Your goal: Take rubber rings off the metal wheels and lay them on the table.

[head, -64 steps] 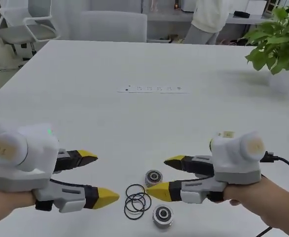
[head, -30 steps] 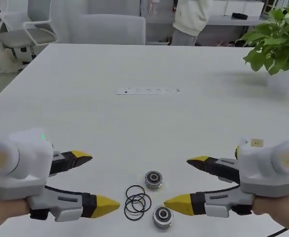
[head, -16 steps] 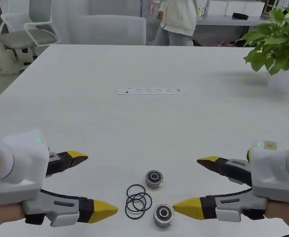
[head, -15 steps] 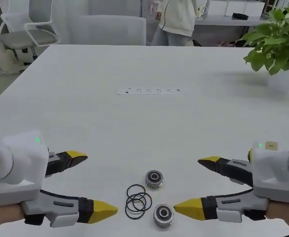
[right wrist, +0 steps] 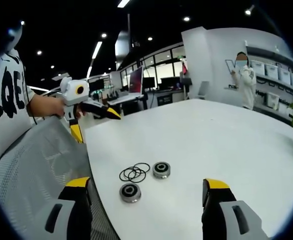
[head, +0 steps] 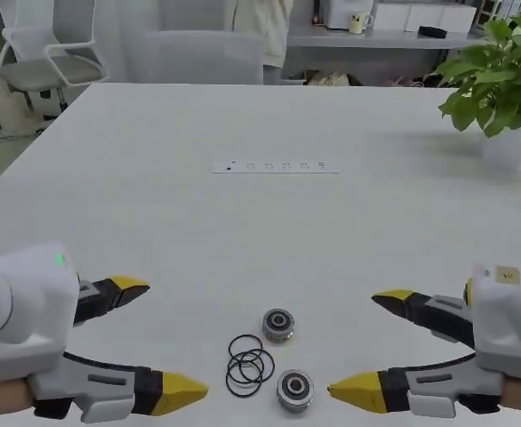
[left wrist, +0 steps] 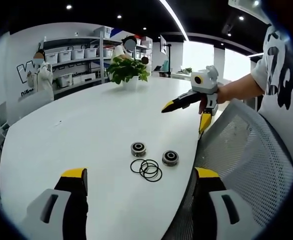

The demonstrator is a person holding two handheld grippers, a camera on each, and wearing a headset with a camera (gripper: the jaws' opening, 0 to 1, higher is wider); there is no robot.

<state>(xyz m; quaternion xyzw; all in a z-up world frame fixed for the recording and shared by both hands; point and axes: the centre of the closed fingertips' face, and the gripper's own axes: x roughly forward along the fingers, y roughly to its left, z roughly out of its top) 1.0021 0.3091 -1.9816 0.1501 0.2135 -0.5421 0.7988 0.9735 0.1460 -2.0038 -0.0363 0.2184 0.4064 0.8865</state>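
Near the front edge of the white bench, a small heap of black rubber rings lies flat. A metal wheel lies just behind them and a second wheel just to their right. The left gripper and the right gripper flank them, well apart. Both have their jaws spread wide and hold nothing.

Black rubber rings lie overlapped (flat, loose) just beside two metal wheels.
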